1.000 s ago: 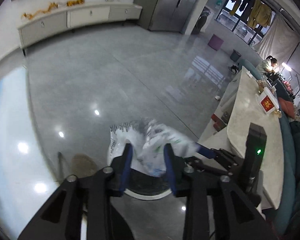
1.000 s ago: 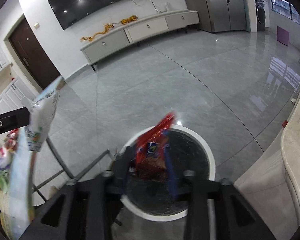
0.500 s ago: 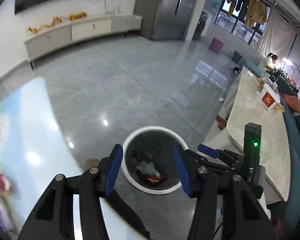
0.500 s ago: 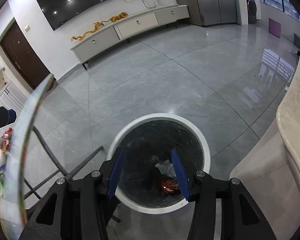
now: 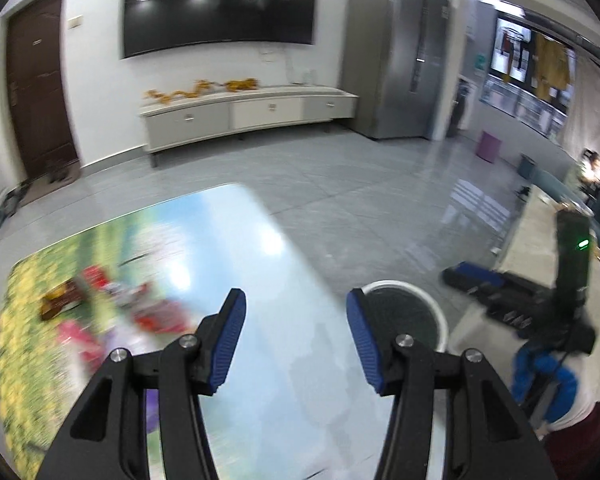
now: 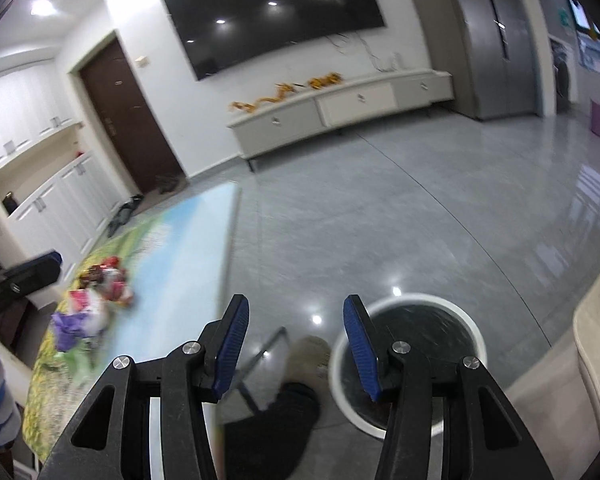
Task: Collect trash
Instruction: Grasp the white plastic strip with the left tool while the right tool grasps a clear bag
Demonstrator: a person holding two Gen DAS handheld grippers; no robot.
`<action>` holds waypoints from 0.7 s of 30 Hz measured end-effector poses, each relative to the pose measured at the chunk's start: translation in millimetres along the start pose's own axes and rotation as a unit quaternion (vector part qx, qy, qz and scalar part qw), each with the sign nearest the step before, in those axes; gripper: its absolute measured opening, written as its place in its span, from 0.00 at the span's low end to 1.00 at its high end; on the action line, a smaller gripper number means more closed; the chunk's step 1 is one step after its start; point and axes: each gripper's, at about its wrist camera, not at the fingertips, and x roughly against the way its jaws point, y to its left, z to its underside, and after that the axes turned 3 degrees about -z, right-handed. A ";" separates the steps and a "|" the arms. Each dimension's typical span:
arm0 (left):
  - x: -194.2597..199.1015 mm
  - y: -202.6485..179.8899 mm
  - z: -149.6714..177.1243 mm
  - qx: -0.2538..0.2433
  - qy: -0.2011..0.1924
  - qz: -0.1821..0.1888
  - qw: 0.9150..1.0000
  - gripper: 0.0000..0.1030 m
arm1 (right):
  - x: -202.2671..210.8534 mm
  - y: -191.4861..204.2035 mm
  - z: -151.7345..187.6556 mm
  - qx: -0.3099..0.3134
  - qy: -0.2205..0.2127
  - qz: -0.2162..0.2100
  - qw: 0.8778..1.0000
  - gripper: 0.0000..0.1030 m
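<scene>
Trash [image 5: 112, 304] lies in a loose, blurred heap on the glossy table [image 5: 284, 360] with its printed meadow-and-sky top — red and pink wrappers, a brown packet, white crumpled scraps and, in the right wrist view, a purple piece [image 6: 70, 326] at the near end. The heap is longer than it is wide and, seen from the right wrist, runs along the table's long side, from the purple piece away to the red wrappers [image 6: 108, 268]. Blur hides which way any single wrapper points.

Off the table's right edge, on the grey tiled floor [image 6: 400, 208], stands the round white-rimmed bin with a black liner [image 6: 410, 340]; what is inside cannot be made out.

Both claws are empty. The left gripper [image 5: 296, 334] hangs over the table's bare blue part, blue pads parted at a middling width, the heap to its left. The right gripper [image 6: 292, 334] hangs between table edge and bin, jaws likewise half spread with nothing between them.
</scene>
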 end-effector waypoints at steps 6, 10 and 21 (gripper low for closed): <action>28.7 84.3 33.2 0.056 0.003 -0.065 0.996 0.49 | -4.4 56.5 -7.4 0.047 0.003 -0.034 0.998 0.45; 31.0 131.4 55.6 0.078 0.018 -0.108 0.991 0.49 | -21.6 87.1 -10.0 0.073 0.016 -0.050 0.996 0.45; -12.3 202.0 89.7 0.124 0.077 -0.111 0.983 0.48 | -114.3 165.4 -11.1 0.128 0.090 -0.104 0.982 0.45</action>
